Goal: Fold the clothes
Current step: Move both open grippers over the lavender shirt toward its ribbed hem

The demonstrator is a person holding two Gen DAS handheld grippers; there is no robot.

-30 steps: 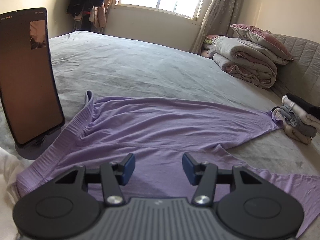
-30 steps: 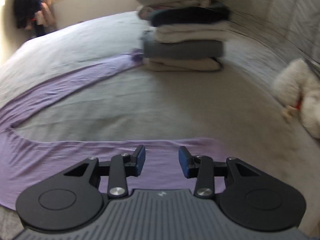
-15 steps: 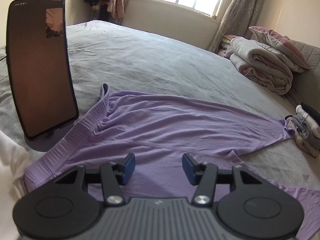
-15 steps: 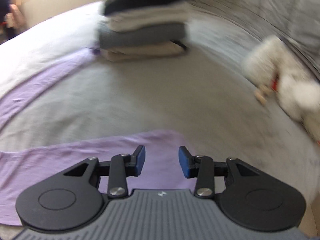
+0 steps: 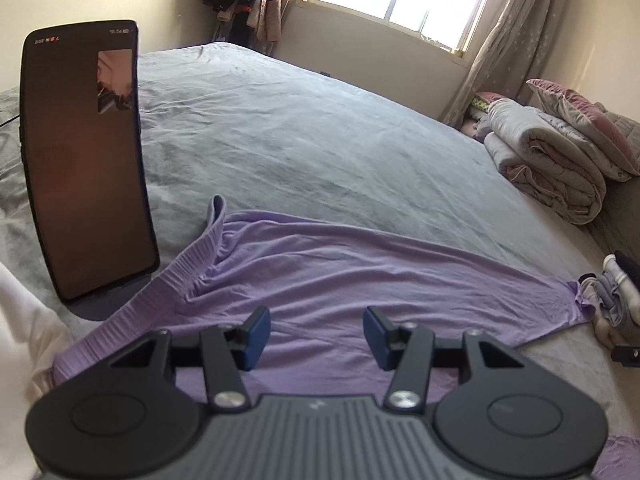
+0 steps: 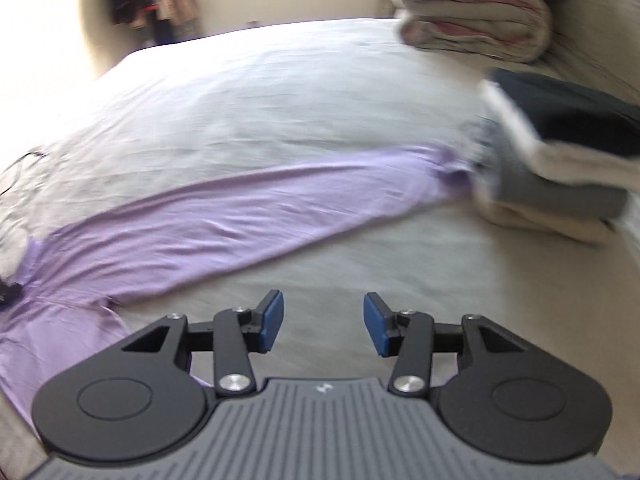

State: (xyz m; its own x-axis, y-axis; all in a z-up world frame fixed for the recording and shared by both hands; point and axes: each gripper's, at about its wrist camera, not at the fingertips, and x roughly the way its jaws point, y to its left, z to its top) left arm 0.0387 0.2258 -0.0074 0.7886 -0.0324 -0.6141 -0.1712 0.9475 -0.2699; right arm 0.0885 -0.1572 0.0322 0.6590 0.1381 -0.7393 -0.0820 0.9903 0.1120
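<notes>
A pair of lilac trousers (image 5: 320,276) lies spread flat on the grey bed, its ribbed waistband (image 5: 168,284) toward the left. My left gripper (image 5: 316,336) hovers open just above the cloth near the waist, nothing between its blue pads. In the right wrist view one long lilac leg (image 6: 240,220) stretches to the stack of folded clothes (image 6: 560,160). My right gripper (image 6: 323,324) hangs over bare grey sheet beside that leg; its jaws are opening and hold nothing.
A phone on a stand (image 5: 86,160) rises at the left by the waistband. White fabric (image 5: 20,340) lies at the near left. A folded quilt and pillow (image 5: 560,160) sit at the far right by the window. A cable (image 6: 16,176) trails on the sheet.
The right gripper swung left, off the lilac leg end onto bare sheet, and its jaws widened; the plush toy left view. The left gripper rose and tilted a little over the waist.
</notes>
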